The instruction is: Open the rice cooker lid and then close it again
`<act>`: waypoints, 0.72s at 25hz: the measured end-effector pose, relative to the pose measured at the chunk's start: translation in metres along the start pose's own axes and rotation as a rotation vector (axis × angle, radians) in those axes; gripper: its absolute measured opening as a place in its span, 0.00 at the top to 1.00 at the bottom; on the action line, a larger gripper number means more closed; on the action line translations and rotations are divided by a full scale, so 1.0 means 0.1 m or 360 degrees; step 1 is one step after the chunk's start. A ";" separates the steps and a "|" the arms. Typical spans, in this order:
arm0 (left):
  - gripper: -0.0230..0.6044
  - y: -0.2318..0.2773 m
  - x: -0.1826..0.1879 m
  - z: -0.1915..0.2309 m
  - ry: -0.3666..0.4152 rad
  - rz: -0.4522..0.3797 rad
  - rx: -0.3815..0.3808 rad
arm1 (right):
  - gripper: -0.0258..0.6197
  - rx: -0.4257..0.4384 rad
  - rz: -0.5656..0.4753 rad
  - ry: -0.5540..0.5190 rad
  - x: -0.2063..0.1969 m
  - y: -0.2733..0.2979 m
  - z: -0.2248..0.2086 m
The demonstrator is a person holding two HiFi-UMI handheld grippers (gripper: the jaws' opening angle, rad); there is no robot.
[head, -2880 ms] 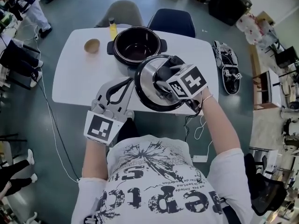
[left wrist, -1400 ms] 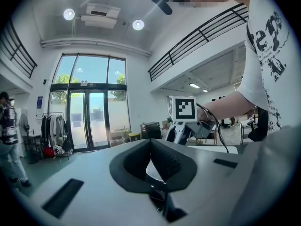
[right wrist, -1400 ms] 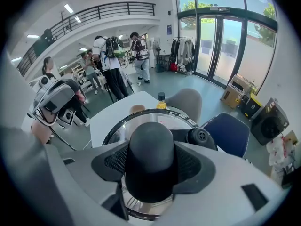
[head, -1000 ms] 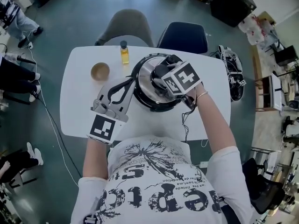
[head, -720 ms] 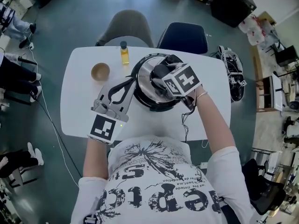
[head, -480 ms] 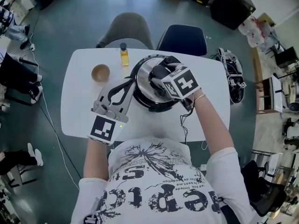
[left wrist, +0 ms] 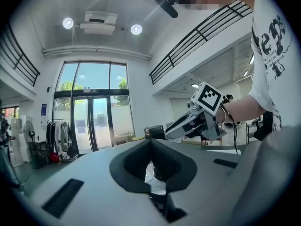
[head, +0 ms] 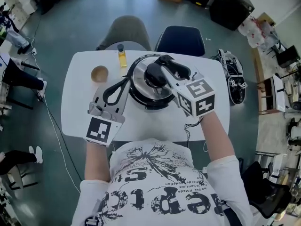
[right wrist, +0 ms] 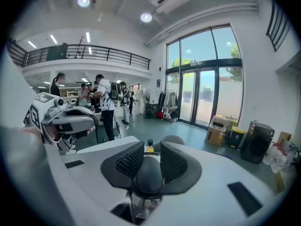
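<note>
Judging from how things lie, you are at the tail of the closing step. The lid (head: 137, 84) sits flat on the rice cooker (head: 149, 105), which stands mid-table toward the far edge, and no gap shows around its rim.

Your right gripper (head: 164, 62) reaches in from the near right and hovers over the black knob (head: 154, 74) at the lid's centre. Its jaws are closing. The right gripper view shows the knob in the gap between them, but the head view suggests they sit above the knob rather than pinching it, so I read that gripper as empty.

Your left gripper (head: 124, 83) is held level just beside the cooker's left flank. Its jaws are drawn together to a thin slit and hold nothing.

The next move looks small. Check that the lid is seated evenly all round, then draw the right gripper back toward you, clear of the knob, so the jaws do not catch it and tip the lid.

On the white table (head: 75, 112), a small wooden bowl (head: 99, 73) sits left of the cooker. A little bottle of yellow liquid (head: 122, 56) stands at its far left. Both are apart from your grippers and out of the retreat path. A grey chair (head: 124, 27) and a blue chair (head: 181, 34) stand beyond the far edge. The left gripper is the only thing close to the pot.
</note>
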State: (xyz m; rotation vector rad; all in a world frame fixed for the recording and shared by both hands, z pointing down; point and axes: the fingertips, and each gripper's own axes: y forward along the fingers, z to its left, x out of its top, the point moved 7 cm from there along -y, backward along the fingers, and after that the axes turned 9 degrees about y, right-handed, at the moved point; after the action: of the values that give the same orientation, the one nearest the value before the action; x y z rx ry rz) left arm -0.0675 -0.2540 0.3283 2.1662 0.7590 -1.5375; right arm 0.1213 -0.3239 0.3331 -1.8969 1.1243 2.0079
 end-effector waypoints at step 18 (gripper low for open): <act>0.94 -0.29 0.22 -0.49 -0.0044 0.0032 0.0061 | 0.94 -0.0044 -0.0641 0.0004 -0.57 -1.04 0.24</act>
State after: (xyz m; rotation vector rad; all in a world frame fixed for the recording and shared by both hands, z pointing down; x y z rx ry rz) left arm -0.0437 -0.1985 0.3242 2.1685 0.7020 -1.5809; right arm 0.1732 -0.2150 0.3411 -1.9486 0.6483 1.8032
